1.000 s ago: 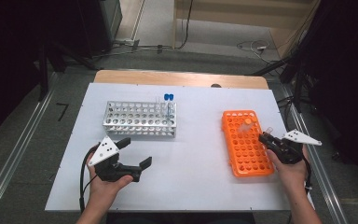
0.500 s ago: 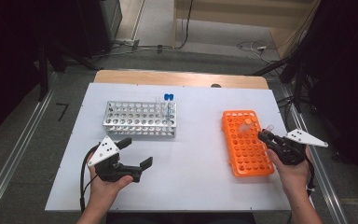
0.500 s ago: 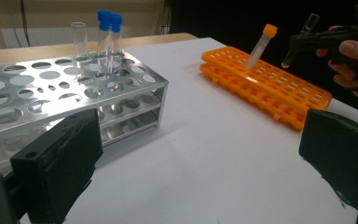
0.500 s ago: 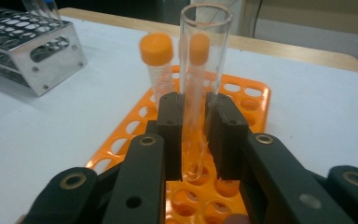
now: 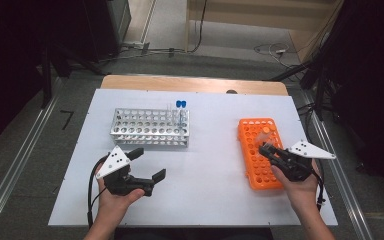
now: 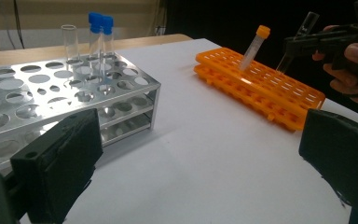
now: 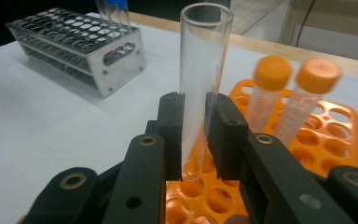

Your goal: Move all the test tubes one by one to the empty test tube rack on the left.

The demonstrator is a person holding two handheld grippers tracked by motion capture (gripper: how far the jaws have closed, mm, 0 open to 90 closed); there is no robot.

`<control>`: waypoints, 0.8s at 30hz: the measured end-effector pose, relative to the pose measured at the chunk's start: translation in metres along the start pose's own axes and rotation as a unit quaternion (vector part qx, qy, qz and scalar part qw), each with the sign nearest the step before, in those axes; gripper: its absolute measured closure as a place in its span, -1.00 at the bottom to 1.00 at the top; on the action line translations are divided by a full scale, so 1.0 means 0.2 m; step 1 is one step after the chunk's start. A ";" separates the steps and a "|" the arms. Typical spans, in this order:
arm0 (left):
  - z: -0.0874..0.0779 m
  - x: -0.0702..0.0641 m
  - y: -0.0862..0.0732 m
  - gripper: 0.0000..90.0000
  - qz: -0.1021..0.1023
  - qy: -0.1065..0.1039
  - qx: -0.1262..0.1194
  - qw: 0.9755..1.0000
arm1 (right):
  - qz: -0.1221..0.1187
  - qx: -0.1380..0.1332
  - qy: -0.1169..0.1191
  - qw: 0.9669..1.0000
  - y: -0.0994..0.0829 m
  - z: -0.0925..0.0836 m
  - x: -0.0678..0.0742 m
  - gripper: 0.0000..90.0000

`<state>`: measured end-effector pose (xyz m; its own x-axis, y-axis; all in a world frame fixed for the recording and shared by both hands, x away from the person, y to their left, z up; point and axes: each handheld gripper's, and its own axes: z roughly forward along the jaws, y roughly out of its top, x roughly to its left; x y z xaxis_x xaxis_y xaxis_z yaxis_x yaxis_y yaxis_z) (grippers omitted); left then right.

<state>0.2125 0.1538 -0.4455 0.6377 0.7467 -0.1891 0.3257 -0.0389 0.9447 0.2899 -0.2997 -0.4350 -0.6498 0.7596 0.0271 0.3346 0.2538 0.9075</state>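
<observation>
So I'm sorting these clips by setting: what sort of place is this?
Probably a lab workbench set up for recording: a metal test tube rack, an orange tube rack, and a clear test tube in the right claw, with cables on the floor behind.

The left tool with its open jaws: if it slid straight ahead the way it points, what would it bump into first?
Probably nothing soon. The left tool points across bare white table, between the metal rack and the orange rack. Farther along, the orange rack looks likeliest, though depth is hard to judge.
</observation>
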 end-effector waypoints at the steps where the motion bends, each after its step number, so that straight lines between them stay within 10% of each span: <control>1: 0.00 0.00 0.00 -1.00 -0.001 -0.001 -0.002 1.000 | -0.001 0.001 0.005 1.000 0.00 0.01 0.01 0.64; 24: 0.06 -0.08 0.02 -0.97 0.010 -0.034 0.004 0.999 | -0.029 0.013 0.102 0.994 0.03 0.12 0.35 0.64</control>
<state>0.2116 0.1330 -0.4421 0.6899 0.6993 -0.1872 0.3175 -0.0598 0.9464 0.2623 -0.2308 -0.4374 -0.7923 0.6069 0.0621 0.3090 0.3115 0.8986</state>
